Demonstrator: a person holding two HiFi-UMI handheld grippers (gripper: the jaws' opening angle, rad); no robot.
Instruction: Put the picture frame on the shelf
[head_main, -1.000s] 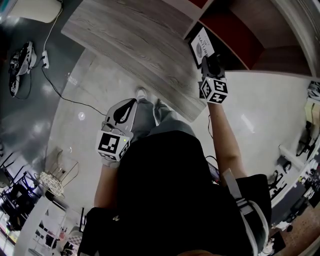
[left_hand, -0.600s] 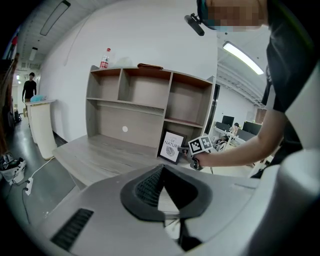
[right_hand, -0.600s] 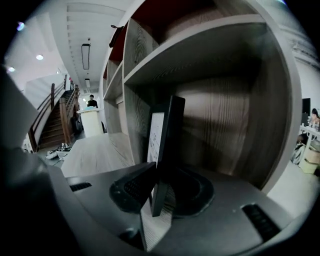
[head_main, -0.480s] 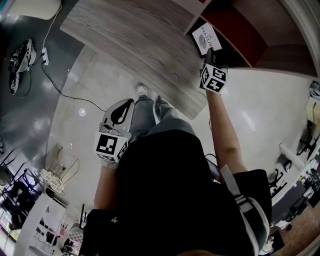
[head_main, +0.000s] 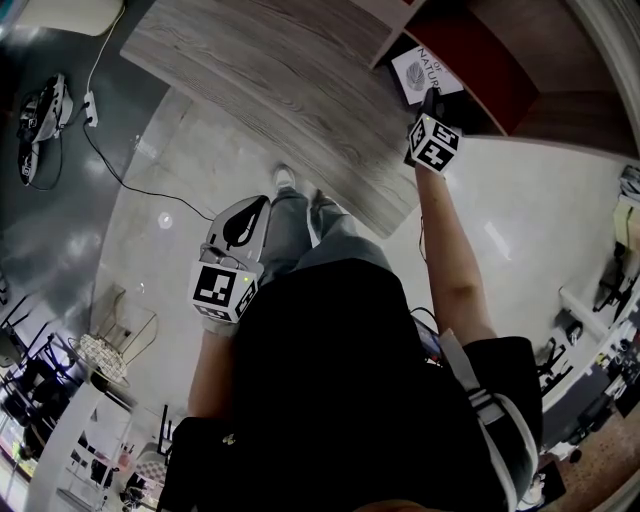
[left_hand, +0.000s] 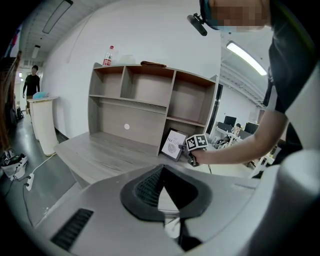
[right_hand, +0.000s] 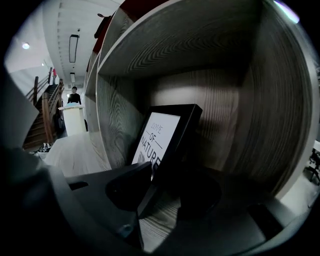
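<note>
The black picture frame (head_main: 425, 72) with a white print stands in the shelf's (head_main: 470, 60) lower right compartment, leaning back. In the right gripper view the picture frame (right_hand: 162, 135) rests on the shelf board (right_hand: 155, 225), its lower edge between the jaws. My right gripper (head_main: 430, 103) reaches into the compartment and its jaws are opening around the frame. The left gripper view shows the frame (left_hand: 174, 145) from across the desk, with the right gripper (left_hand: 192, 152) just beside it. My left gripper (head_main: 262, 205) hangs low by the person's leg, shut and empty.
A grey wooden desk (head_main: 270, 90) runs out from the shelf unit (left_hand: 150, 95). A bottle (left_hand: 107, 56) stands on top of the unit. A cable and power strip (head_main: 90, 120) lie on the floor at left. A person (left_hand: 31, 82) stands far off.
My right gripper has moved forward with the frame, deeper into the shelf compartment. The left gripper has stayed where it was.
</note>
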